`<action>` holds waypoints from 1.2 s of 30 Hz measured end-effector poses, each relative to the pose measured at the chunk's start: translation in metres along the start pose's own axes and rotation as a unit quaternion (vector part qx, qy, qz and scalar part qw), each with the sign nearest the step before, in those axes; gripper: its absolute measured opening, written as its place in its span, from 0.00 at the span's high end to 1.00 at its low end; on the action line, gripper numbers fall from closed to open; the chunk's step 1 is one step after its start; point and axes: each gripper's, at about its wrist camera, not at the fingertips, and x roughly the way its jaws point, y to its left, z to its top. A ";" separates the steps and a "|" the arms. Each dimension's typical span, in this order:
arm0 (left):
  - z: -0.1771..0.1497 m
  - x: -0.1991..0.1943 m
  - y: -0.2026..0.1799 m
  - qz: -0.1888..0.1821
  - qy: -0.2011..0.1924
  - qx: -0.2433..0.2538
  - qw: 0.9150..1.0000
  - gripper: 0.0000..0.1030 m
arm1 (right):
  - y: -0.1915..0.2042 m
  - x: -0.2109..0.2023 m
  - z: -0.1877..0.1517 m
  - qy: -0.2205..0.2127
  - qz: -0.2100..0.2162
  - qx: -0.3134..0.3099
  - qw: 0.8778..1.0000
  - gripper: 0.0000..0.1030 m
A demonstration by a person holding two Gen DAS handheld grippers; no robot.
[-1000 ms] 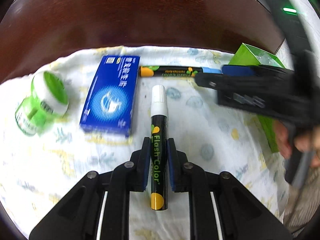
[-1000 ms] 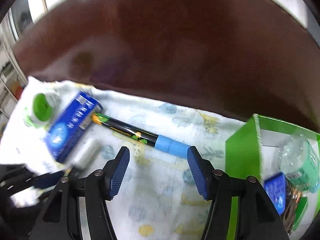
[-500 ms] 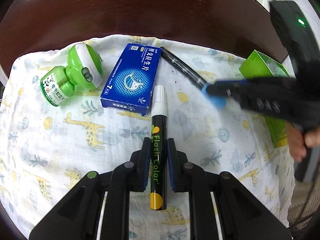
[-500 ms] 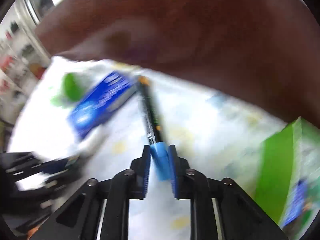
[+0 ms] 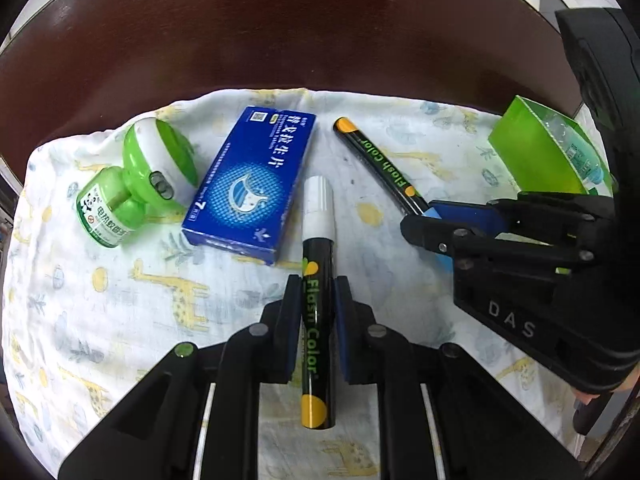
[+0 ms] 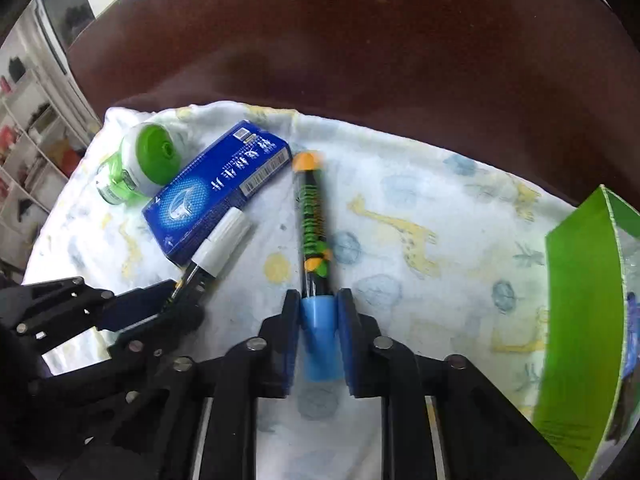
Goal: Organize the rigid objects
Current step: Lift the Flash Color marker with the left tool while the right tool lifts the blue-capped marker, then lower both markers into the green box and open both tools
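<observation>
Markers in both grippers, seen over a giraffe-print cloth (image 5: 120, 288) on a dark wooden table (image 5: 280, 40).

Left gripper (image 5: 318, 320): clamped on the black barrel of the white-capped marker (image 5: 318, 240), pads pressing both sides. Barrel printed "Flash Color", yellow end toward the camera, white cap pointing at the blue box (image 5: 250, 184) and lying just beside its near right corner. Seen from the right wrist, same marker (image 6: 220, 240) with its cap against the box (image 6: 216, 188).

Right gripper (image 6: 318, 332): clamped on the blue cap of the second marker (image 6: 314, 220), barrel running away from the jaws, orange end just right of the box's far end, apart from it. From the left wrist, that marker (image 5: 380, 164) right of the box, slanting up-left from the right gripper (image 5: 436, 224). Whether either marker rests on the cloth or hangs just above it: cannot tell.

Left of the box: green-and-white repellent bottle (image 5: 136, 184) on its side, touching or nearly touching the box.

Well right of the box, at the cloth's edge: green carton (image 6: 588, 320), open, with some items inside, too cropped to name. Fingertips (image 5: 588, 396) of a hand visible under the right gripper's body.
</observation>
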 end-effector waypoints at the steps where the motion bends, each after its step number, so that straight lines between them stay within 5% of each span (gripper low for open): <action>1: -0.001 -0.003 -0.002 -0.008 -0.004 0.002 1.000 0.86 | -0.003 -0.004 -0.003 0.004 0.022 0.012 1.000 0.81; 7: 0.001 -0.048 -0.029 -0.018 -0.060 0.023 0.998 0.86 | -0.012 -0.062 -0.025 -0.051 0.072 0.037 0.995 0.81; 14: 0.011 -0.100 -0.079 -0.015 -0.119 0.082 0.989 0.86 | -0.042 -0.137 -0.043 -0.149 0.058 0.072 0.985 0.81; 25: 0.031 -0.107 -0.178 -0.044 -0.133 0.166 0.976 0.86 | -0.135 -0.220 -0.096 -0.243 0.023 0.150 0.958 0.81; 36: 0.048 -0.076 -0.266 -0.072 -0.112 0.226 0.965 0.86 | -0.208 -0.225 -0.136 -0.248 -0.024 0.227 0.941 0.81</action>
